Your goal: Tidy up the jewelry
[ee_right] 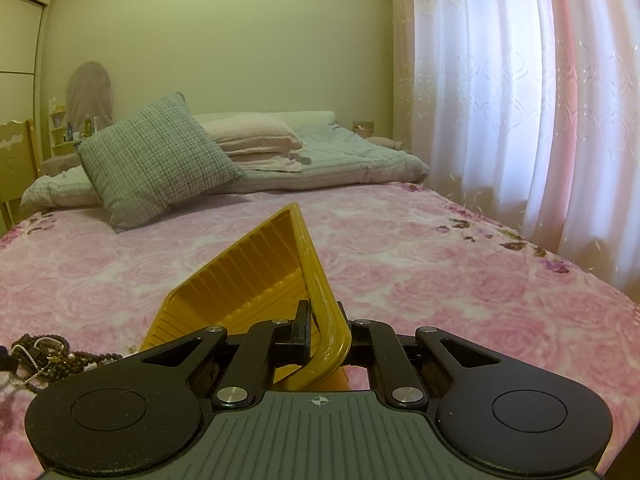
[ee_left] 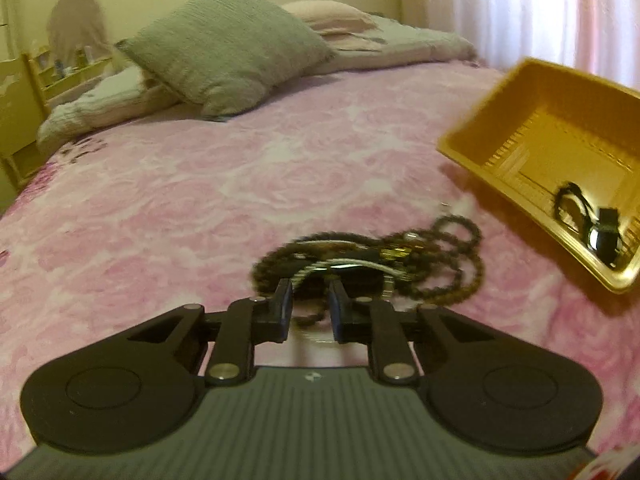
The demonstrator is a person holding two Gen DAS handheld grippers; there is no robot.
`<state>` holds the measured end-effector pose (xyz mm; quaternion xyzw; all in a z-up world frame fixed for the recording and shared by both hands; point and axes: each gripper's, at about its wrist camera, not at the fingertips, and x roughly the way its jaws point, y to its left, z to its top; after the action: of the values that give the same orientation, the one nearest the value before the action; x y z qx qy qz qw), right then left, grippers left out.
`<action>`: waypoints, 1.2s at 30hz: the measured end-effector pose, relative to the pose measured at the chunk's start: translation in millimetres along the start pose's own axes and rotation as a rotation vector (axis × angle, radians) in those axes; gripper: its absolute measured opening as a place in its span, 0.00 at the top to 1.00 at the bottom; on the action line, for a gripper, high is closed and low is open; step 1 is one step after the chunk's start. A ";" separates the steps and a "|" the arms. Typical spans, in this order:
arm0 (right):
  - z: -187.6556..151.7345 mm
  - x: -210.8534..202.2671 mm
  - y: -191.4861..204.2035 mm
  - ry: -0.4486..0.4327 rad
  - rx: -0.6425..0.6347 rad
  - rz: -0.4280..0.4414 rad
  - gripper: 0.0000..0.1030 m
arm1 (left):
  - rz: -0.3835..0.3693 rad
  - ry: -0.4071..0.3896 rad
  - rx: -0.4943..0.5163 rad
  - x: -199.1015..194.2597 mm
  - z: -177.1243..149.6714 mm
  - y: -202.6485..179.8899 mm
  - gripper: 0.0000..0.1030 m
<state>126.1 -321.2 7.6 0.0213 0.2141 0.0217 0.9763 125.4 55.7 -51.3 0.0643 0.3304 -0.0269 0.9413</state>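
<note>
Left wrist view: found the left tool (ee_left: 311, 292) low over a pink rose-patterned bedspread (ee_left: 200, 200), jaws only narrowly apart. Noted a tangled heap of dark beaded necklaces and thin silver chains (ee_left: 400, 264) lying on the bedspread at the fingertips, with a few strands reaching between the pads; saw no firm pinch on them. Spotted a shallow yellow ribbed plastic tray (ee_left: 468, 120) to the right of the heap, tilted, with a small dark shiny piece on a black cord (ee_left: 604, 236) resting in its lower corner. Further back, made out a grey-green square cushion (ee_left: 224, 48).

Right wrist view: found the right tool (ee_right: 326, 332) clamped tight on the tray's (ee_right: 248, 276) near rim, one pad inside the wall and one outside. Glimpsed the jewelry heap (ee_right: 44, 352) at far left and a white sheer curtain (ee_right: 500, 80) on the right.
</note>
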 end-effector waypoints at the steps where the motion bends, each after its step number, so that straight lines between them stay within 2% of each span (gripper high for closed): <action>1: -0.3 -0.4 1.0 0.000 0.000 0.000 0.91 | 0.002 0.007 -0.011 1.6 -0.4 3.9 0.83; 7: -0.2 -0.4 2.1 -0.001 -0.004 -0.001 0.91 | 0.047 0.022 -0.124 12.8 0.9 31.6 0.83; 10: 0.0 0.4 1.5 0.002 -0.004 -0.004 0.91 | 0.056 0.031 -0.147 19.7 4.2 42.1 0.83; 13: -0.1 0.5 2.2 0.002 -0.008 -0.007 0.91 | 0.005 0.064 -0.164 31.8 7.4 49.3 0.83; 14: 0.0 0.7 2.4 0.002 -0.009 -0.008 0.91 | -0.033 0.078 -0.174 35.8 8.5 52.0 0.85; 16: -0.3 0.9 2.4 0.003 -0.011 -0.009 0.91 | -0.069 0.111 -0.164 43.6 8.9 53.3 0.85; 20: -1.4 1.5 1.1 0.006 -0.009 -0.015 0.91 | -0.059 0.138 -0.115 50.5 10.6 48.5 0.83; 21: -1.7 2.0 0.6 0.007 -0.009 -0.016 0.91 | -0.056 0.143 -0.107 50.0 11.7 47.2 0.85; 22: -1.9 2.0 0.3 0.007 -0.009 -0.017 0.91 | -0.055 0.147 -0.098 49.2 12.7 45.9 0.94; 24: -1.7 2.0 0.3 0.007 -0.009 -0.017 0.91 | -0.048 0.148 -0.092 46.3 13.3 45.1 0.94; 27: -1.9 1.6 0.4 0.005 -0.010 -0.015 0.91 | -0.031 0.127 -0.088 36.2 15.5 46.5 0.94; 32: -1.0 1.5 0.7 0.000 -0.014 -0.010 0.91 | 0.043 0.034 -0.059 5.9 31.7 49.2 0.95; 36: 0.1 0.7 1.7 -0.004 -0.014 -0.004 0.91 | 0.051 -0.031 -0.044 -16.1 52.9 48.9 0.95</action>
<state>126.7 -319.5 7.5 0.0141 0.2122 0.0212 0.9769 150.0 96.9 4.7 0.0516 0.3146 0.0032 0.9478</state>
